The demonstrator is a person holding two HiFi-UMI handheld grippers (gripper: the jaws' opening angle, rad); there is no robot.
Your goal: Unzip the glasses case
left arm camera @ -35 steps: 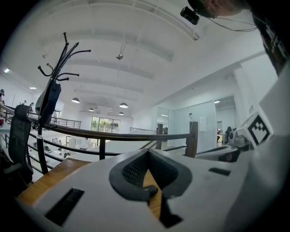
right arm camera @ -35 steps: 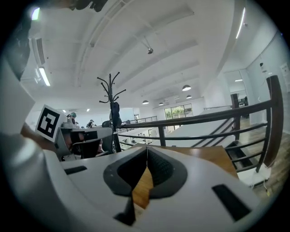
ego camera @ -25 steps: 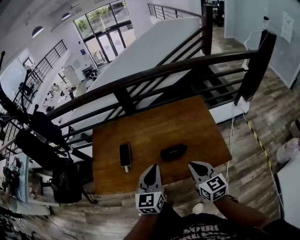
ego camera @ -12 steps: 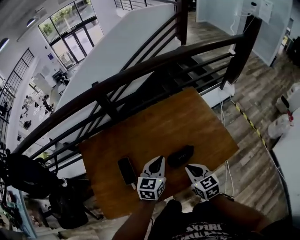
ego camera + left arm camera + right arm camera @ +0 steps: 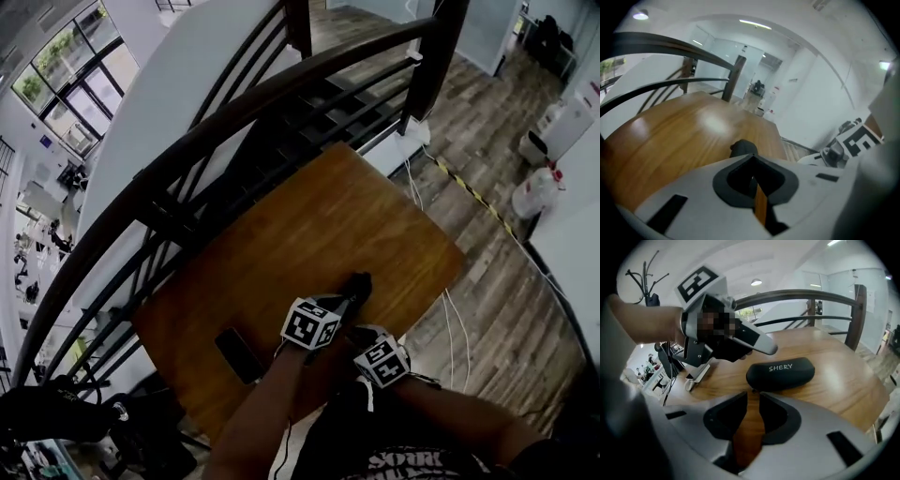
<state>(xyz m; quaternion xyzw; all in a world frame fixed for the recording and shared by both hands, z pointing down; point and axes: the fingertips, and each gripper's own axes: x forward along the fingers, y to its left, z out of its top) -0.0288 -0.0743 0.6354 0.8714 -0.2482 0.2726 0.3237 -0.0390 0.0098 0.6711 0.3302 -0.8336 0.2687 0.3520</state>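
A black zipped glasses case [image 5: 781, 373] printed SHERY lies on the brown wooden table [image 5: 309, 234], near its front edge [image 5: 360, 283]. My right gripper [image 5: 750, 397] sits low on the table just short of the case's near side, its jaws a narrow slit apart with only wood showing between them. A small zipper tab [image 5: 753, 391] lies at their tips. My left gripper [image 5: 751, 164] is shut and empty, with its tips over the case's end [image 5: 743, 147]. In the head view both grippers, left [image 5: 347, 300] and right [image 5: 354, 330], crowd the case.
A dark phone [image 5: 239, 354] with a white cable lies on the table left of the grippers, also in the right gripper view [image 5: 696, 375]. A dark stair railing [image 5: 187, 159] borders the table's far side. The wood floor [image 5: 506, 281] drops away to the right.
Both grippers have moved forward from the table's front edge up to the case. The head view has swung, so the table now sits diagonally.
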